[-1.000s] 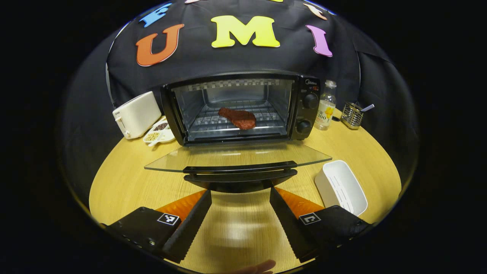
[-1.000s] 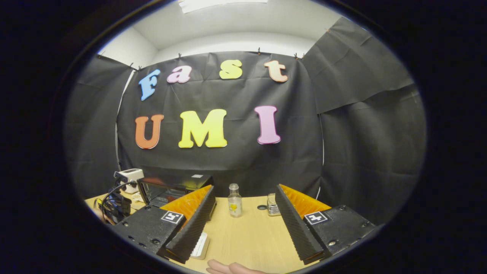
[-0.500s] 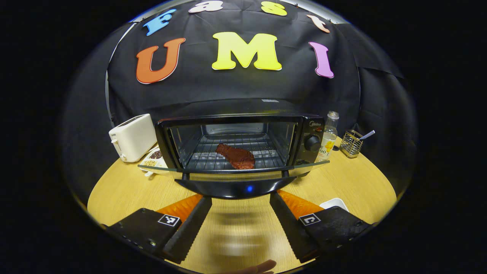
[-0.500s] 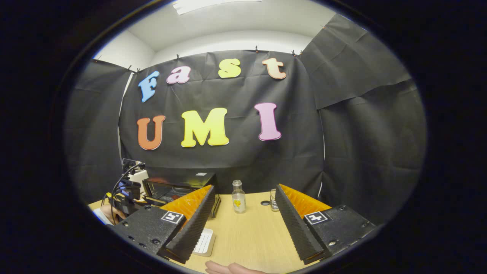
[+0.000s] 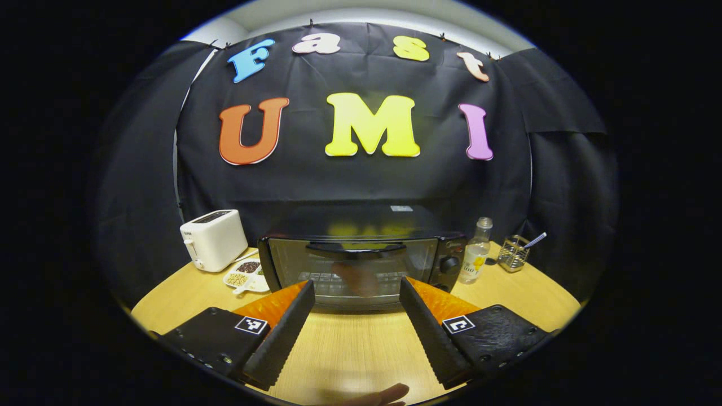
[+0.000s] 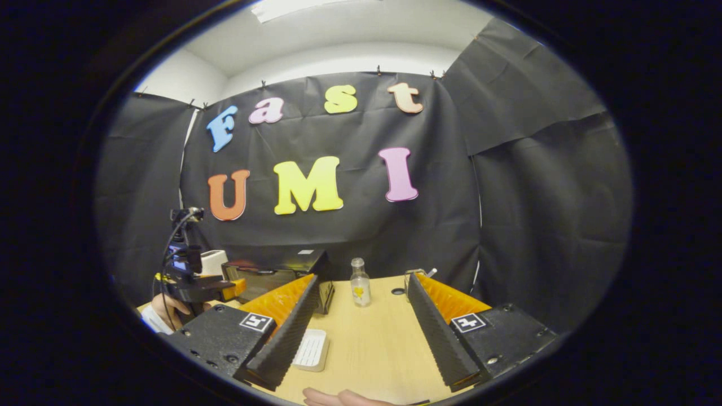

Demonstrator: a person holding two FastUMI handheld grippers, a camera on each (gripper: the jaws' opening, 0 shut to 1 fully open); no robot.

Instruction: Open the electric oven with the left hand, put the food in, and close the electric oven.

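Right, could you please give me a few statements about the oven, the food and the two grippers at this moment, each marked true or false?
1. The oven door is shut. True.
2. The food lies on the table in front of the oven. False: it sits inside, dimly seen through the glass door.
3. The left gripper is open and holds nothing. True.
4. The right gripper is clamped on the bottle. False: it is open, and the bottle stands farther off on the table.
5. The toaster stands on the oven's knob side. False: it stands on the opposite side.
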